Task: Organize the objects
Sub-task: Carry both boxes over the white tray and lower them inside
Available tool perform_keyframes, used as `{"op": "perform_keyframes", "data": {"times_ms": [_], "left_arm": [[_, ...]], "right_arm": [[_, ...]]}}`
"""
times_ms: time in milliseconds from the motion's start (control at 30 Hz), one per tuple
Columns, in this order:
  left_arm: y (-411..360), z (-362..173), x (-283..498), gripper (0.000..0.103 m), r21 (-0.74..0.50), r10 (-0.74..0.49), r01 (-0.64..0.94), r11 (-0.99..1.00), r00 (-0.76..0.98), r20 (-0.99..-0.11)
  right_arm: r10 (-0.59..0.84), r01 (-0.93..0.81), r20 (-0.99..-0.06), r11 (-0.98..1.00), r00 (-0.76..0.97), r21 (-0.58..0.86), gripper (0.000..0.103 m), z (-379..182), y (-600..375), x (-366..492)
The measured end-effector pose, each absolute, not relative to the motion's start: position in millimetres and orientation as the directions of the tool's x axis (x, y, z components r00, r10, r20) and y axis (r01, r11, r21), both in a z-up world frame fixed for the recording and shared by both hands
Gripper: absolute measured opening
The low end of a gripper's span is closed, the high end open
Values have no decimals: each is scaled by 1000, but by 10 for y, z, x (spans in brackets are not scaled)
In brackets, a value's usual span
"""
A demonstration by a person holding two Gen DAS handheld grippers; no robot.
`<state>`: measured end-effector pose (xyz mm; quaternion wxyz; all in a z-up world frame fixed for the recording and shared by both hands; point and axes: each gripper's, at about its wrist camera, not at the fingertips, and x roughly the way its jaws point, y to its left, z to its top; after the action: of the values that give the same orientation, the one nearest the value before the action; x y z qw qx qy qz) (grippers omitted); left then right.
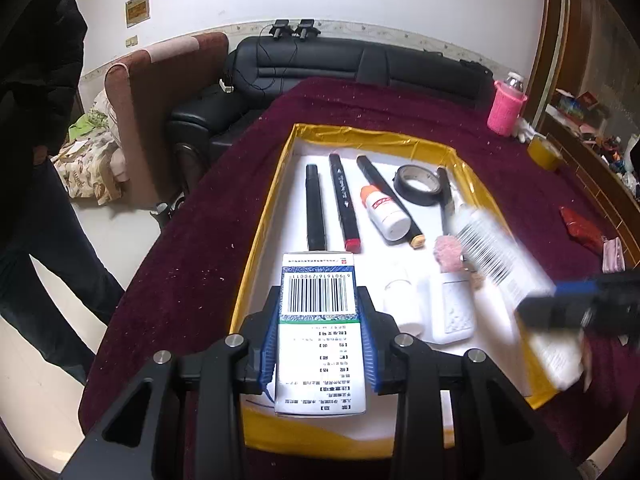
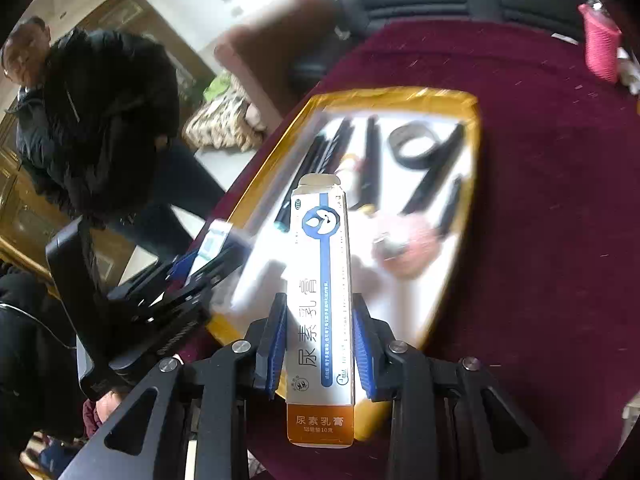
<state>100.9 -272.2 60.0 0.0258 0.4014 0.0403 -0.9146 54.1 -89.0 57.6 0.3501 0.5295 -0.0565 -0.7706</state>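
Note:
My left gripper (image 1: 320,320) is shut on a white medicine box with a barcode (image 1: 318,312), held over the near end of a yellow-rimmed tray (image 1: 256,248). My right gripper (image 2: 320,344) is shut on a long white and orange ointment box (image 2: 320,312); in the left wrist view that box (image 1: 504,268) is blurred over the tray's right side. The tray holds black markers (image 1: 314,208), a small white bottle with an orange cap (image 1: 386,212), a black tape roll (image 1: 416,184), a pink round item (image 1: 448,252) and white containers (image 1: 452,308).
The tray lies on a dark red cloth (image 1: 192,248). A bottle in a pink sleeve (image 1: 506,106), a yellow tape roll (image 1: 544,152) and a red packet (image 1: 580,228) sit on the cloth to the right. A black sofa (image 1: 360,64) is behind. A person (image 2: 96,128) stands left.

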Motion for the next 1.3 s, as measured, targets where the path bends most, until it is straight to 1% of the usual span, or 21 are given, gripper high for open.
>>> {"op": "perform_keyframes", "data": {"times_ms": [200,500,667,833,1133,1200,1300], "left_arm": [[-2784,452,966,34,-56,-23,100,-993,-654,-756],[-2779,396,922,34,-36,-53,120,-992,-662,-748],[-2776,425,928,34,-25,-73,134,-991,-670,-739],[-2786,504,948,34,-17,-92,151,-988,-682,-725],[-2800,643,1022,34,-30,-104,174,-984,-708,-699],[-2799,667,1037,36,-30,-106,177,-984,-712,-694],[-2811,710,1074,46,-35,-110,183,-982,-721,-684]], "right_arm": [[-582,508,-803,-733,-127,452,33,325,-1214,614],[-507,532,-847,-767,-161,358,33,141,-1424,651],[-450,538,-865,-797,-223,276,31,71,-1486,620],[-439,528,-862,-809,-252,258,30,78,-1509,532],[-453,551,-860,-791,-235,266,30,92,-1588,534],[-455,553,-858,-790,-237,266,30,97,-1561,552],[-457,553,-856,-790,-243,265,30,101,-1586,565]]}}
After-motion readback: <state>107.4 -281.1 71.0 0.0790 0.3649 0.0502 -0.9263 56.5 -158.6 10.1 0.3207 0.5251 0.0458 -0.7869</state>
